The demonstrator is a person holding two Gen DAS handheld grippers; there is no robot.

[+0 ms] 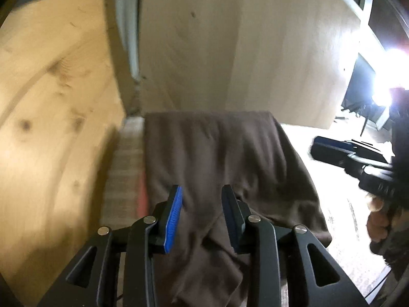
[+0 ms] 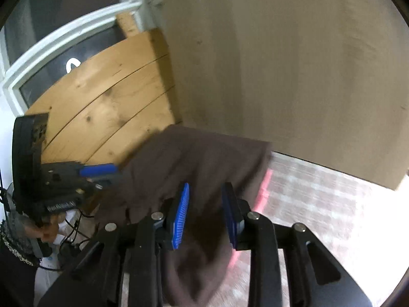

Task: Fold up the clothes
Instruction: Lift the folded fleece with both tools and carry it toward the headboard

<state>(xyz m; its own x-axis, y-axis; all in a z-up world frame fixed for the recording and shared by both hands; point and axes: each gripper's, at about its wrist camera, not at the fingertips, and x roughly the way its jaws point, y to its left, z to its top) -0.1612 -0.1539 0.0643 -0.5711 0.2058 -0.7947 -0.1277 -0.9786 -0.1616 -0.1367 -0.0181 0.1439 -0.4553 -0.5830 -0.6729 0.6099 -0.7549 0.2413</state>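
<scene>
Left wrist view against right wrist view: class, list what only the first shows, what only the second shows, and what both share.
Only the left wrist view shows a bright glaring light at its right edge. Only the right wrist view shows a white-framed dark window and the red stripe running clearly along the checked cloth. Both show the crumpled brown fabric garment, the knotty pale wooden board, the plain beige wall, and the other blue-padded claw.

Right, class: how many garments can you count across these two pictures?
1. A single brown garment lies folded on the checked cloth, in front of the beige panel and beside the wooden board. More clothes may be out of view.
</scene>
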